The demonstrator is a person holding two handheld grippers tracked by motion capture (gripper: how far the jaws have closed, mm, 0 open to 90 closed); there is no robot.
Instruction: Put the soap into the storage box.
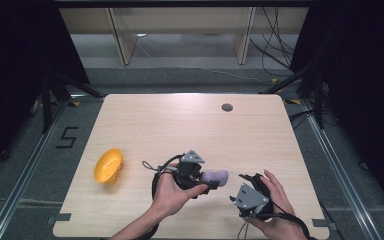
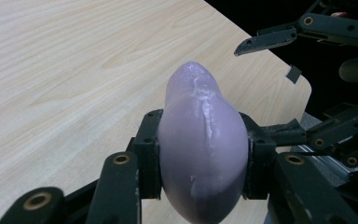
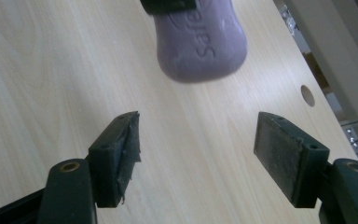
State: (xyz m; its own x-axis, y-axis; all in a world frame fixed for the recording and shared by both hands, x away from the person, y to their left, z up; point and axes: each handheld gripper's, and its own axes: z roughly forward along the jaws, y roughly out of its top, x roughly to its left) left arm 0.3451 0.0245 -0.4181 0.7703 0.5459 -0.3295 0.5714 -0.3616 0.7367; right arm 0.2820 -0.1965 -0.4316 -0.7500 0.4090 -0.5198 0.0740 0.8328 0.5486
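Note:
A purple bar of soap [image 1: 218, 176] hangs just above the wooden table [image 1: 190, 125], and my left gripper [image 1: 209, 181] is shut on it. In the left gripper view both pads [image 2: 148, 154] press the soap's [image 2: 196, 102] sides. My right gripper [image 1: 240, 185] sits to the right of the soap, open, with its jaws pointing at it. In the right gripper view the two pads [image 3: 121, 154] stand wide apart with bare table between them, and the soap [image 3: 200, 42] is a short way ahead with raised lettering on its face. The right gripper's fingers [image 2: 270, 39] show beyond the soap.
A yellow bowl-shaped dish [image 1: 108, 165] lies on the table's left side, well away from both hands. A small round hole [image 1: 227, 107] is near the far edge of the table. The near right table corner [image 2: 298, 88] lies close behind the right gripper.

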